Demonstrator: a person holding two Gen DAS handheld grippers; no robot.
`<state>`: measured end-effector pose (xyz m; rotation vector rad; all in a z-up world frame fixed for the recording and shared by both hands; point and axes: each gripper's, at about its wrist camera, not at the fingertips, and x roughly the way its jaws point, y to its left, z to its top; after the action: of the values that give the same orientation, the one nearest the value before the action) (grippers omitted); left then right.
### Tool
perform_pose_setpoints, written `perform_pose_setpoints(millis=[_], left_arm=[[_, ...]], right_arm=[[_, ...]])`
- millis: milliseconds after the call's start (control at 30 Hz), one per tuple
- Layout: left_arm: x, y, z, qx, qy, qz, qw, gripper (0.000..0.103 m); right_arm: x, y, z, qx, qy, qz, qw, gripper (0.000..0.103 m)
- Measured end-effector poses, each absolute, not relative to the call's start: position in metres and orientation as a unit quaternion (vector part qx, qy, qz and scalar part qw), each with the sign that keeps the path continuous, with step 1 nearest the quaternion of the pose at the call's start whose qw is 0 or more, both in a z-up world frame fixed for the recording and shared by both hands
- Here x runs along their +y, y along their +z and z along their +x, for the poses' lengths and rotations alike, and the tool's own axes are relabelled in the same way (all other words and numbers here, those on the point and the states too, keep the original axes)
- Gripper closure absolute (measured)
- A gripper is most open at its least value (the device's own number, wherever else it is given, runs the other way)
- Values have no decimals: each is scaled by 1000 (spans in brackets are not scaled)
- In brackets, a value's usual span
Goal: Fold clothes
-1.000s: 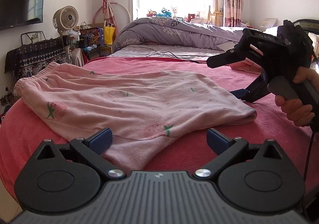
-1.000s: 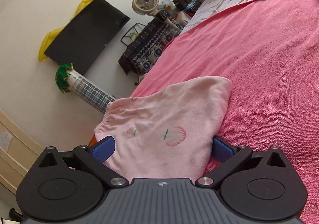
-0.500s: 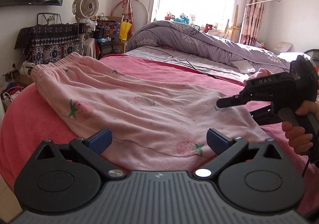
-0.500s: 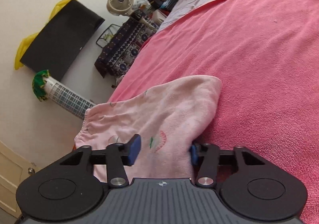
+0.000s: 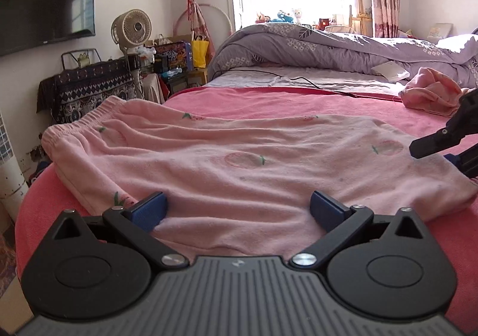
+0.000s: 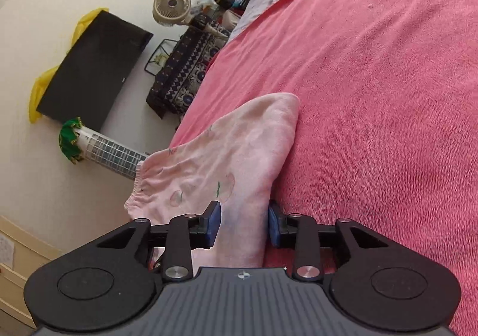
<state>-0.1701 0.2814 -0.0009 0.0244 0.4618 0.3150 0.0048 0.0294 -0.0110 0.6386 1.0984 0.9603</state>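
- Big pink blanket (image 5: 298, 102) covers the bed.
- Pink strawberry pants (image 5: 239, 162) lie flat on it.
- Left gripper (image 5: 238, 207) sits wide apart over the near edge, not pinching.
- Right gripper (image 6: 244, 224) has the pants' corner between its pads, jaws easing open.

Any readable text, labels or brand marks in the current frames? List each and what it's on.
No legible text.
Small logo on the grey ribbed body of the left tongs: a symbol, no letters.
Round mark on the right tongs' body: likewise.
Colourful printed box beside the beige fan: print blurred.
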Motion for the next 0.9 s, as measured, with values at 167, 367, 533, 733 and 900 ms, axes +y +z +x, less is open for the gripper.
perform_pose_setpoints(millis=[167, 367, 533, 733, 900], left_arm=[[286, 6, -173, 231, 151, 0, 961, 1], [289, 28, -182, 215, 148, 7, 965, 1], [287, 52, -190, 185, 130, -8, 974, 1], [276, 42, -182, 211, 135, 17, 968, 1], [269, 33, -178, 231, 131, 24, 964, 1]], right_arm=[[43, -5, -2, 499, 416, 296, 700, 84], [32, 26, 7, 445, 439, 359, 693, 91], [1, 61, 2, 393, 446, 365, 716, 93], [-19, 30, 13, 443, 368, 285, 767, 85], [-13, -13, 21, 462, 388, 337, 723, 56]])
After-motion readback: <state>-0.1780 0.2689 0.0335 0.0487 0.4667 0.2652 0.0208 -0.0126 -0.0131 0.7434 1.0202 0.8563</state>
